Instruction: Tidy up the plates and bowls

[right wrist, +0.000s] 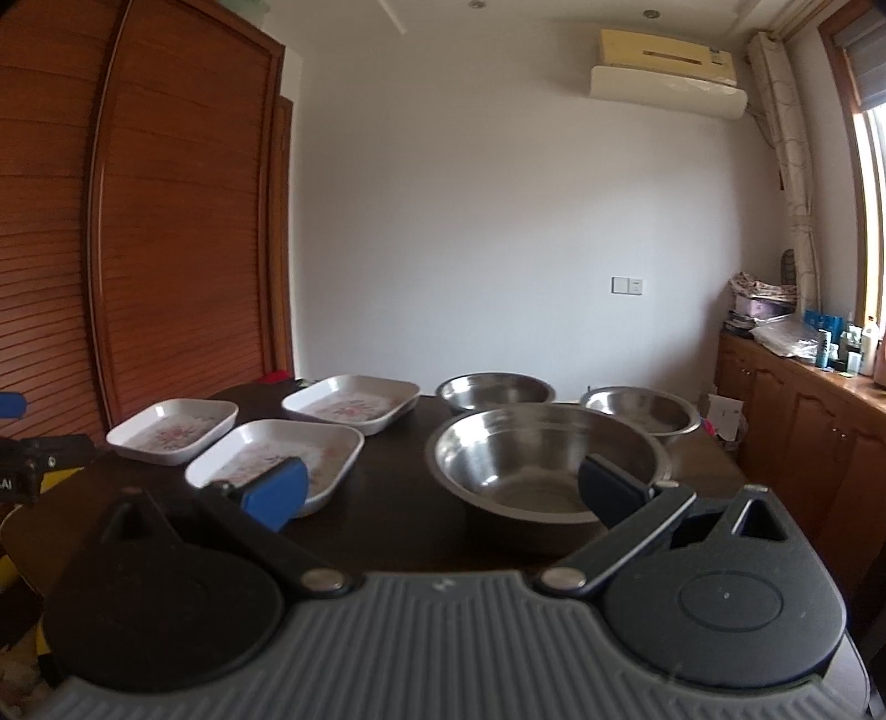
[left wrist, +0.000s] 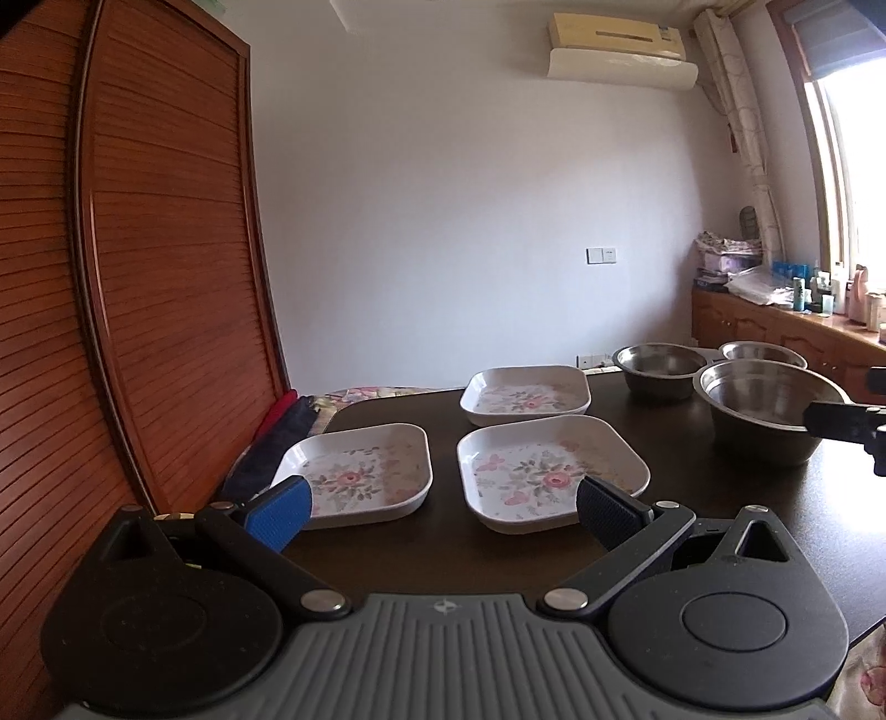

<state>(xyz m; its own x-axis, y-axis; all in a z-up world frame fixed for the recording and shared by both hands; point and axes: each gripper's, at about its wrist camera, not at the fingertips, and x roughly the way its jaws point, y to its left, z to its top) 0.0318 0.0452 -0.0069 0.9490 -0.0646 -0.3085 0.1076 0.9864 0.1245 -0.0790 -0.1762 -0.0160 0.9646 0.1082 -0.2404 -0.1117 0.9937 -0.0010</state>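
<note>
We see three square floral plates: one at the near left (left wrist: 357,476), one at the near middle (left wrist: 548,471) and one behind it (left wrist: 526,396). To their right stand three steel bowls, the largest (right wrist: 545,459) nearest, two smaller ones (right wrist: 495,390) (right wrist: 642,412) behind. All rest apart on a dark table (left wrist: 421,548). Our left gripper (left wrist: 443,507) hangs over the near edge, fingers spread wide and empty; our right gripper (right wrist: 443,490) does likewise before the big bowl. A slatted wooden wardrobe (left wrist: 166,249) stands left, a white wall (left wrist: 443,194) with an air conditioner (left wrist: 617,50) behind, a cluttered cabinet (right wrist: 803,376) beneath the window.
</note>
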